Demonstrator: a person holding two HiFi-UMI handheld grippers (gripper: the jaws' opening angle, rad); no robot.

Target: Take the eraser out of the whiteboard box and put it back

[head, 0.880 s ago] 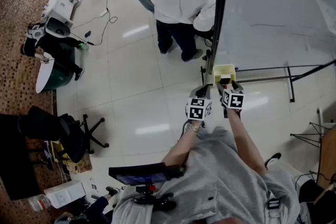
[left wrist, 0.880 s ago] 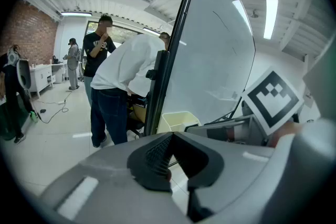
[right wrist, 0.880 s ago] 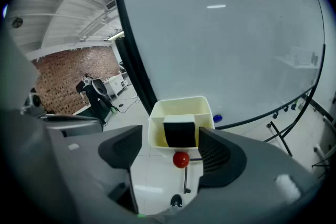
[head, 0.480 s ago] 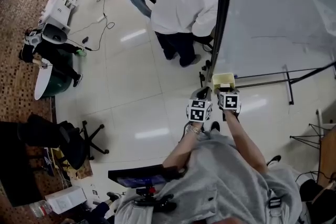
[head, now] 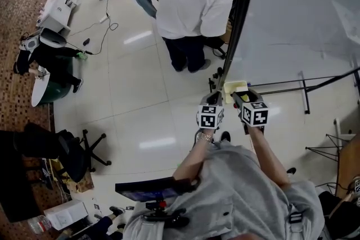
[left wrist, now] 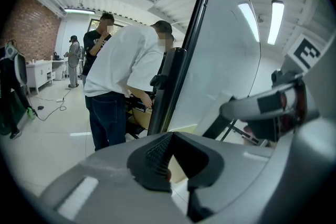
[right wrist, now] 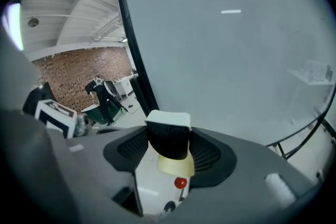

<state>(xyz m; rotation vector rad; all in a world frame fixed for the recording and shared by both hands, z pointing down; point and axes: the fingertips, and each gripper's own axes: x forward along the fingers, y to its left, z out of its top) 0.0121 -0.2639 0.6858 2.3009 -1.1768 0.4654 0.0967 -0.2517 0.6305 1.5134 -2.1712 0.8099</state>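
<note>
In the right gripper view, the eraser [right wrist: 168,136], black with a white top, sits between the jaws of my right gripper [right wrist: 169,145], which is shut on it. It is held just above the pale yellow whiteboard box [right wrist: 176,166], where a red-tipped item [right wrist: 180,183] shows. In the head view the box [head: 235,87] hangs at the lower left corner of the whiteboard [head: 304,8]. My right gripper [head: 242,99] reaches over it. My left gripper [head: 212,101] is beside the box's left side, shut with nothing in it. A strip of the box [left wrist: 178,171] shows behind its jaws.
A person in a white shirt [head: 191,3] bends over right behind the whiteboard's black edge post [head: 236,25]. The board's stand legs [head: 304,84] run along the floor to the right. An office chair [head: 73,143] and other people stand further left.
My right gripper has drawn slightly back and to the right of the box. The head view has shifted, and the person in white now shows more fully.
</note>
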